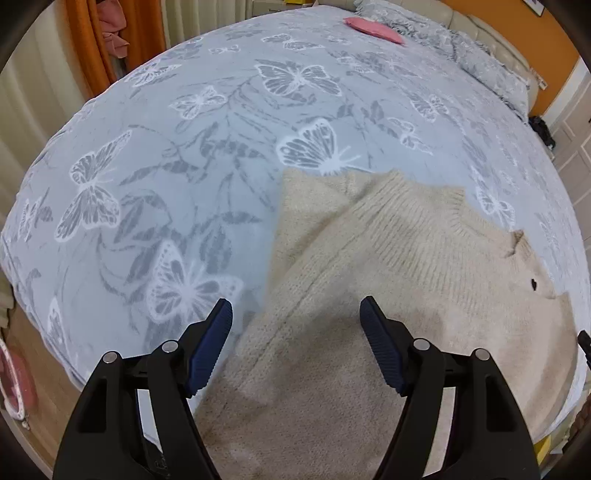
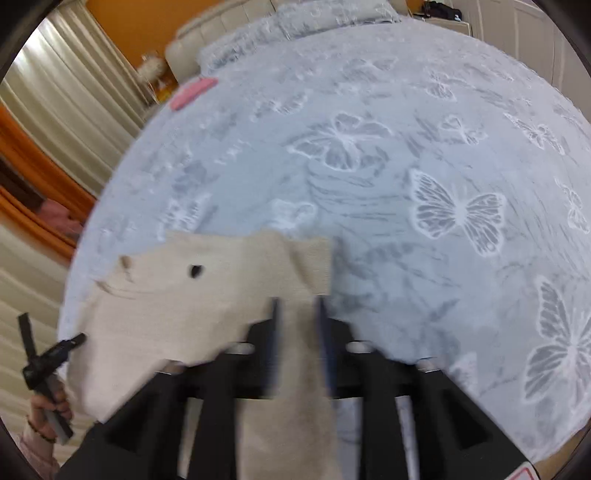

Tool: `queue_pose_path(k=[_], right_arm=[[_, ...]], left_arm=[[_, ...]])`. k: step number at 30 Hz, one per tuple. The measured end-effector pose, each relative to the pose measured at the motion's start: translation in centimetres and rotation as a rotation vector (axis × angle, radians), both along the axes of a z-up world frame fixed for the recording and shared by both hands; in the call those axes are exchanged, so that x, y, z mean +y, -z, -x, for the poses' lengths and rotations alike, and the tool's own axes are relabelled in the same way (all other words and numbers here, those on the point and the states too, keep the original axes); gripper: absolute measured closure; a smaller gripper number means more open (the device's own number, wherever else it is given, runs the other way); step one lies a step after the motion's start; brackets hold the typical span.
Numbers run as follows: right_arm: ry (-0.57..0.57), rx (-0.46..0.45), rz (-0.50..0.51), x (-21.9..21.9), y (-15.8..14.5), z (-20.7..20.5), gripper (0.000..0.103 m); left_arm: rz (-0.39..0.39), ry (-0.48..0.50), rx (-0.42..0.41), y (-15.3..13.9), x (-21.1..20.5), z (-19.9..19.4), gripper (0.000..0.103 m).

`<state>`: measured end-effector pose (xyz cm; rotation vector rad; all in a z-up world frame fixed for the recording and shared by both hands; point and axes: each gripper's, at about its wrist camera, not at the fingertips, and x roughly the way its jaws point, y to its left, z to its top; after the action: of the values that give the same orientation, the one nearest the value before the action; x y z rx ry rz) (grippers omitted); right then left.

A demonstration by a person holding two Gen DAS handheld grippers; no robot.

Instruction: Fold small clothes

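Jaws of the left gripper point(image 1: 295, 325) are held wide above the beige sweater point(image 1: 388, 258), spread on the butterfly bedspread point(image 1: 166, 177). Sweater fabric lies between the parted right gripper point(image 2: 297, 325) pads; whether it is pinched cannot be told.

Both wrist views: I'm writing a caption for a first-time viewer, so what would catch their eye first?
A fuzzy cream sweater lies at the near edge of a grey butterfly-print bedspread. The left tool hangs open above it, while a strip of the knit runs between the right tool's blurred fingers. Far up the bed sits a small pink item.
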<state>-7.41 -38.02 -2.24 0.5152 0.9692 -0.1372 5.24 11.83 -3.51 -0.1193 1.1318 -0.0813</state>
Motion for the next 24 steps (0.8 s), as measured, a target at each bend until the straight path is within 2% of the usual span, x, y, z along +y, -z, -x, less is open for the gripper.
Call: queue_pose_path(k=[1,4,6,7,8,9,10,11,13,14,17,18,19,21,22,23,24], right_arm=[[-0.001,0.002,0.002,0.4,0.2,-0.1,0.046],[-0.013,0.066,0.017,1.1,1.3,-1.8,0.046],[-0.011,0.081,-0.013,1.0,2.2,-2.8,0.048],[-0.017,0.079,-0.037,1.3,2.6,-3.1,0.059],[-0.016,0.085,-0.044,1.5,3.0,-3.5,0.076],[-0.018,0.087,-0.047,1.7,3.0,-3.7,0.085],[-0.024,0.069,-0.047,2.0,2.5,-3.7,0.086],[-0.025,0.029,-0.044,2.3,1.5,-3.3,0.089],[-0.032,-0.079,-0.055,2.3,-1.5,-2.7,0.094],[-0.031,-0.132,-0.052,2.2,-3.1,-2.3,0.094],[-0.029,-0.211,-0.027,1.9,-5.1,-2.6,0.094],[-0.018,-0.198,-0.006,1.6,-4.7,-3.2,0.092],[-0.003,-0.141,0.023,1.3,-3.0,-4.3,0.086],[0.03,0.034,0.042,0.3,1.5,-6.0,0.083],[0.062,0.14,0.005,-0.5,3.8,-6.4,0.083],[0.095,0.125,-0.064,-1.0,4.3,-5.7,0.083],[0.124,0.061,-0.105,-1.4,3.6,-4.5,0.083]], left_arm=[[0.011,0.004,-0.013,-0.2,-0.1,0.0,0.032],[0.05,0.016,-0.059,-1.2,-0.7,-0.7,0.025],[0.048,0.028,-0.077,-1.7,-1.6,-1.6,0.024],[0.033,0.049,-0.08,-1.8,-2.4,-2.2,0.023],[0.01,0.08,-0.067,-1.5,-3.2,-2.9,0.025],[-0.012,0.112,-0.044,-1.0,-3.9,-3.5,0.036],[-0.029,0.144,-0.011,-0.3,-4.5,-4.2,0.079],[-0.025,0.147,0.01,-0.2,-4.6,-4.8,0.093],[0.055,0.127,-0.053,-1.9,-3.7,-5.0,0.094],[0.073,0.124,-0.091,-3.1,-3.4,-5.0,0.095],[0.088,0.092,-0.157,-5.1,-2.6,-6.1,0.095],[0.072,0.079,-0.159,-4.9,-2.5,-6.4,0.095],[0.045,0.064,-0.142,-4.1,-2.5,-7.3,0.094],[0.012,0.055,-0.056,-1.5,-2.5,-8.6,0.093],[0.0,0.052,-0.016,-0.4,-2.3,-8.7,0.09],[0.004,0.043,-0.019,-0.4,-2.0,-8.5,0.089],[0.046,0.035,-0.062,-1.3,-1.3,-7.5,0.088]])
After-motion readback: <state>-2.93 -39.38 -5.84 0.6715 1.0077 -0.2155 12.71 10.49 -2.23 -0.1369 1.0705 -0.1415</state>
